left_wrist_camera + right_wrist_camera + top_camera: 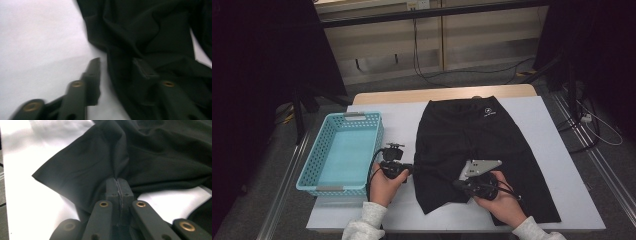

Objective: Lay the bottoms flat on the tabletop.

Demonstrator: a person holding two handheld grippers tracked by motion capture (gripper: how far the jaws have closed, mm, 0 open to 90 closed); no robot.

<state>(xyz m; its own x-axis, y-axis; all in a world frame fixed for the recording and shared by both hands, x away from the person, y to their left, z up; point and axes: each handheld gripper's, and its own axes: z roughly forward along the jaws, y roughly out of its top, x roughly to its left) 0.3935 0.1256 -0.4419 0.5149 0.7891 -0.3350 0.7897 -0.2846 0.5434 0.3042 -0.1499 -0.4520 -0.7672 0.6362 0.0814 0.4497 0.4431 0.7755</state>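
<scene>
Covering a tan table (442,94), white sheet (557,150)

Not much for you to read here, honestly. The only marking you've got is a small white logo with a line of tiny print under it on the black shorts (472,145), sitting up at the far end near the waistband, a bit right of the middle. It's way too small and blurry to make out any letters, so you can't tell the brand. In both gripper views the fabric shows up plain black, no tags or print. The blue basket (343,152) on your left has no label you can read either.
</scene>
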